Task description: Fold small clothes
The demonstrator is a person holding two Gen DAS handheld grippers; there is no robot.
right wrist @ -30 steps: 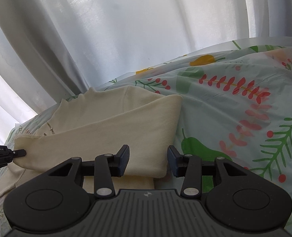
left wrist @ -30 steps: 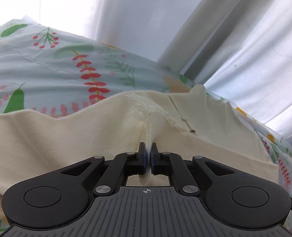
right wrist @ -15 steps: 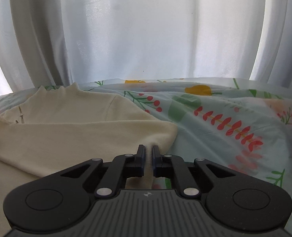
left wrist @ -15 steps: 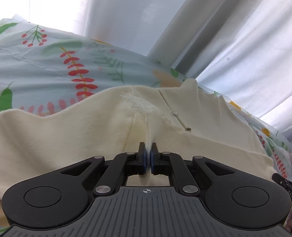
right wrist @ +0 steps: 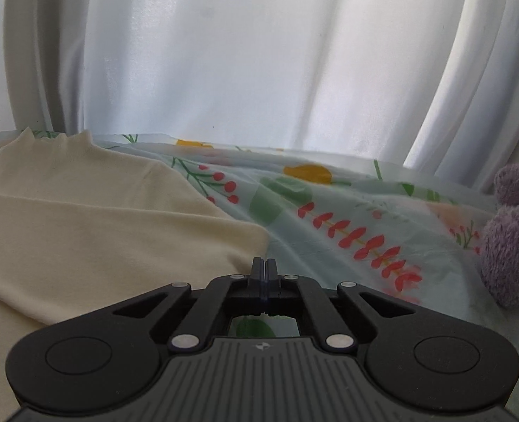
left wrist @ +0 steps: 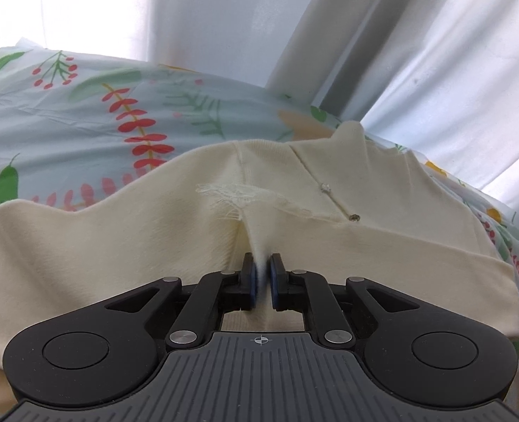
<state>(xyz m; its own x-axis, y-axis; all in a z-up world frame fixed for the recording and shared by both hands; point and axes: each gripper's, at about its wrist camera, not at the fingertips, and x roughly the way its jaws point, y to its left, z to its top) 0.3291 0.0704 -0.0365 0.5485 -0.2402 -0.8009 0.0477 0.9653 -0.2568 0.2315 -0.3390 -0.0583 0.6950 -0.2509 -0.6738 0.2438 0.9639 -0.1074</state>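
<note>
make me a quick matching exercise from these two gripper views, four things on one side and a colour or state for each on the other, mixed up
Things:
1. garment
2. bedsheet
3. plush toy
4. right gripper

Colour or state:
a. purple
b. shut, nothing between the jaws
c. cream
d. pale blue with leaf print

Pairs: 1-c, 2-d, 3-a, 4-b

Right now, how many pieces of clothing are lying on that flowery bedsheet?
1: a cream top spread across the floral sheet, a pinch of it between the left gripper. Others may lie out of view.
</note>
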